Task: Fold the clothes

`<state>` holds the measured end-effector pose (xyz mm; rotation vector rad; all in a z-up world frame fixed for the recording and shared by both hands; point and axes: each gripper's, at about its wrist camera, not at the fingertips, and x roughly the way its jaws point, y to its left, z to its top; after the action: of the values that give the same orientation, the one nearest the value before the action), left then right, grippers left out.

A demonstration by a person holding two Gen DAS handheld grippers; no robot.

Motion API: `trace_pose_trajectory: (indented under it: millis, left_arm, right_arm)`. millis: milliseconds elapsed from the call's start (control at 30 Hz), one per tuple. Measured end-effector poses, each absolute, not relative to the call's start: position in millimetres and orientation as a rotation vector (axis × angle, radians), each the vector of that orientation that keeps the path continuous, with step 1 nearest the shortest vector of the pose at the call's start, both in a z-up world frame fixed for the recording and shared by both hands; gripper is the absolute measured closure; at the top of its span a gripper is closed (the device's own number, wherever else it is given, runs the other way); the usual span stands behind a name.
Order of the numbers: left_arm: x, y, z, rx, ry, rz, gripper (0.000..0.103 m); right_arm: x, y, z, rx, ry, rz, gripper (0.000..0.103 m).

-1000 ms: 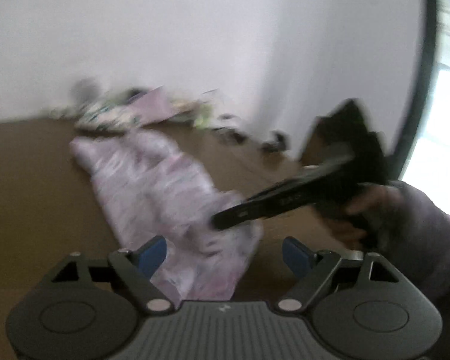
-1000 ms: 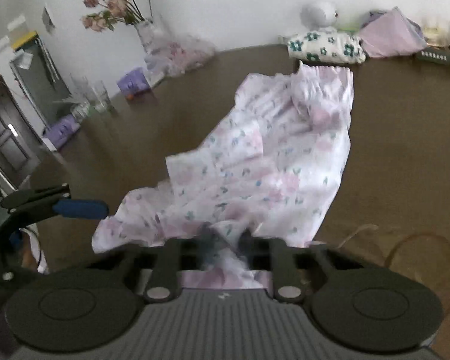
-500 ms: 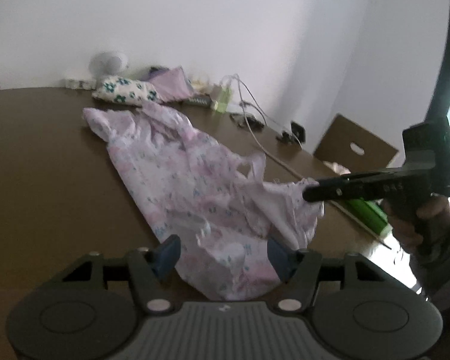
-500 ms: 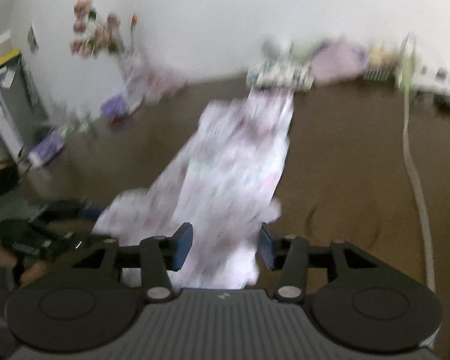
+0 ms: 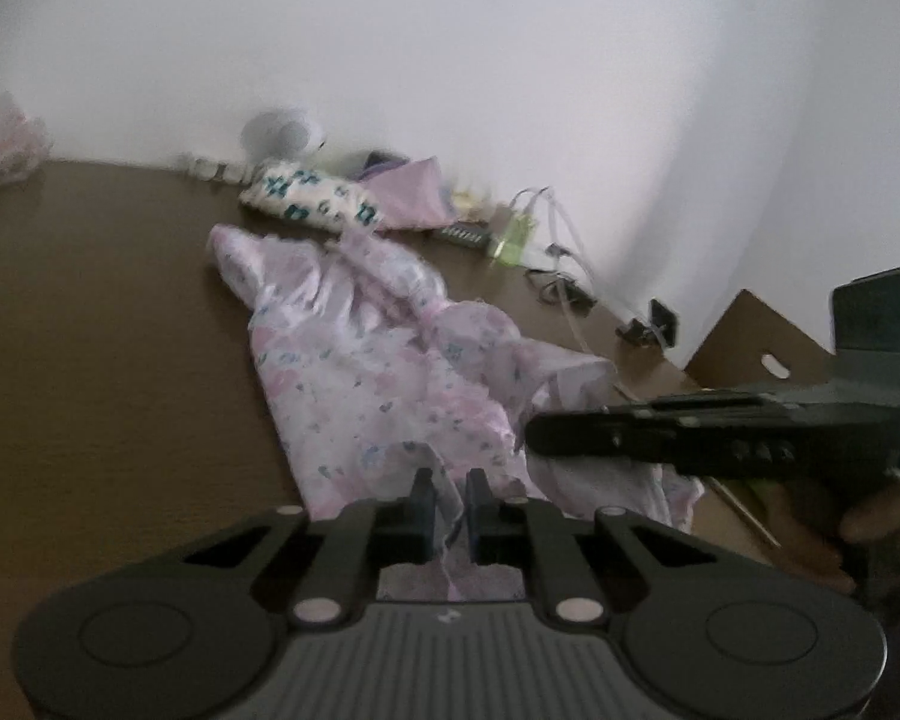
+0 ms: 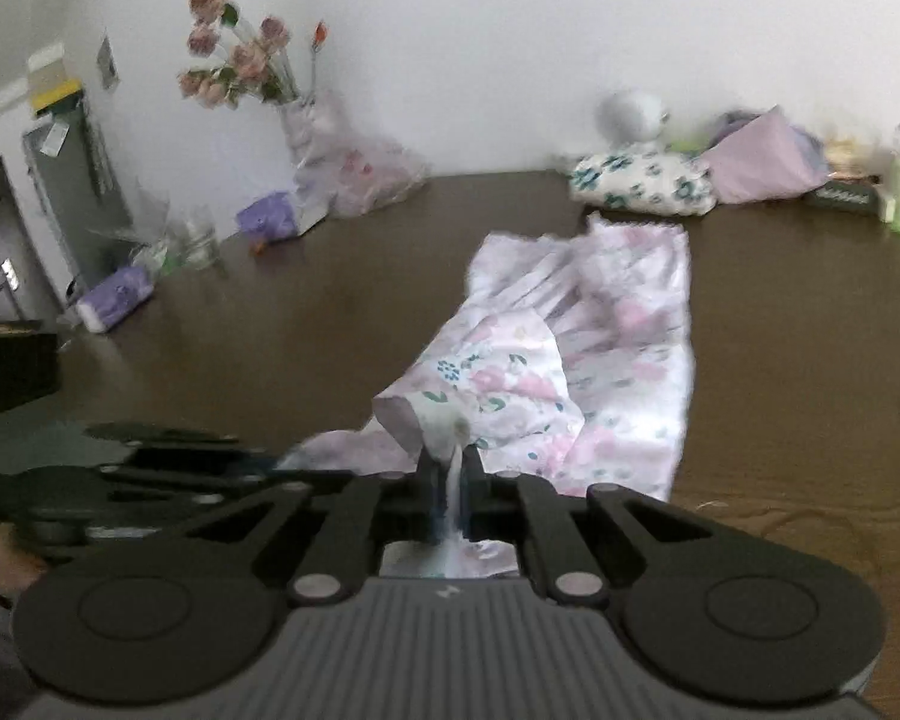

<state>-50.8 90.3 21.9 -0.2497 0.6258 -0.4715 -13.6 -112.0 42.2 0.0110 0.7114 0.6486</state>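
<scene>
both tongs reach forward, low over the brown table point(image 6: 270, 330): left gripper point(image 5: 450, 501) and right gripper point(image 6: 450, 480) each clenched on the floral garment's point(image 6: 600, 360) near edge.

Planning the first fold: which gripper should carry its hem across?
Either, slightly right. Both grippers, left and right, are shut on the garment's near hem; the right's corner is already lifted.

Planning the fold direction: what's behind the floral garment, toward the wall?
Behind the floral garment, a folded flower-print bundle, a lilac cloth and a white round object sit against the wall. Whatever lies behind those is covered.
</scene>
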Motion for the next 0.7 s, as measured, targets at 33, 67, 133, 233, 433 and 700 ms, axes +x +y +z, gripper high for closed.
trace_pose_trajectory:
  millis: [33,67,133,233,433,700]
  left_arm:
    - [-48,91,20,-0.256,0.641,-0.452,0.094]
    - [-47,94,19,-0.267,0.654,-0.432,0.093]
    - [-46,102,18,-0.293,0.667,-0.405,0.086]
    - [-56,117,26,-0.305,0.619,-0.417,0.074]
    - [-88,144,55,-0.269,0.502,-0.512,0.056]
    - [-88,100,31,0.015,0.628,-0.698,0.050]
  right_arm:
    - [-13,-105,37,-0.024,0.739,0.644,0.094]
    - [-13,-99,31,-0.057,0.763,0.635,0.091]
    - [-21,-94,24,-0.103,0.744,0.632,0.083]
    - [-39,-96,28,-0.150,0.692,0.690,0.033]
    - [-72,-140,60,-0.099,0.574,0.788,0.033]
    - [-84,-125,35,-0.416,0.499,1.001,0.034]
